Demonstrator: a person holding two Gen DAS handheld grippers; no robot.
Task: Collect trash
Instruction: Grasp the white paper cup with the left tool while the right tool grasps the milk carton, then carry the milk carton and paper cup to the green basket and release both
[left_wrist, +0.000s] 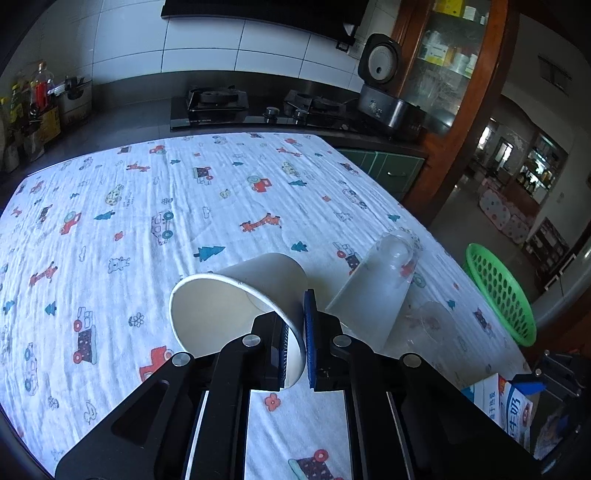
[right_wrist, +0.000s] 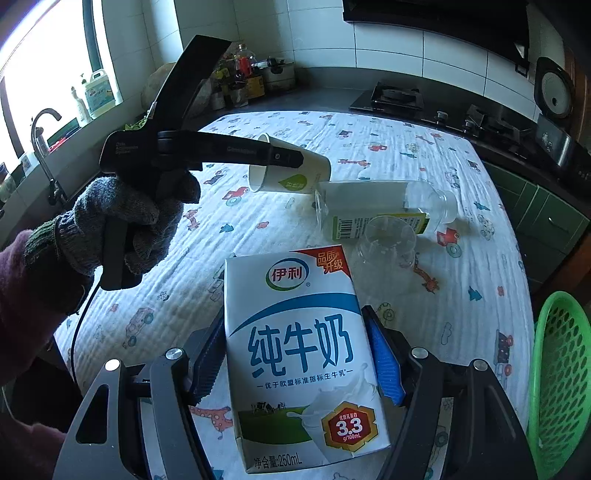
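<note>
Pinching the wall of a white paper cup near its rim, the left gripper is nearly closed, one pad inside the cup and the other outside. The cup lies on its side, its long axis running away from the left wrist camera, open mouth toward the camera and base toward the far stove. In the right wrist view its mouth faces left and slightly down, base to the right, above the patterned cloth covering the counter.

The right gripper holds a milk carton between its pads, jaws spread to the carton's width. The carton stands with its long axis along the gripper's fingers, printed front facing the camera, top end pointing away toward the middle of the cloth.

A clear plastic bottle lies on its side on the cloth just right of the cup, long axis running left to right in the right wrist view, neck end to the right. A clear plastic cup lies just in front of it, mouth toward the camera. A green basket sits off the right edge of the cloth. A gloved hand grips the left gripper's handle.
</note>
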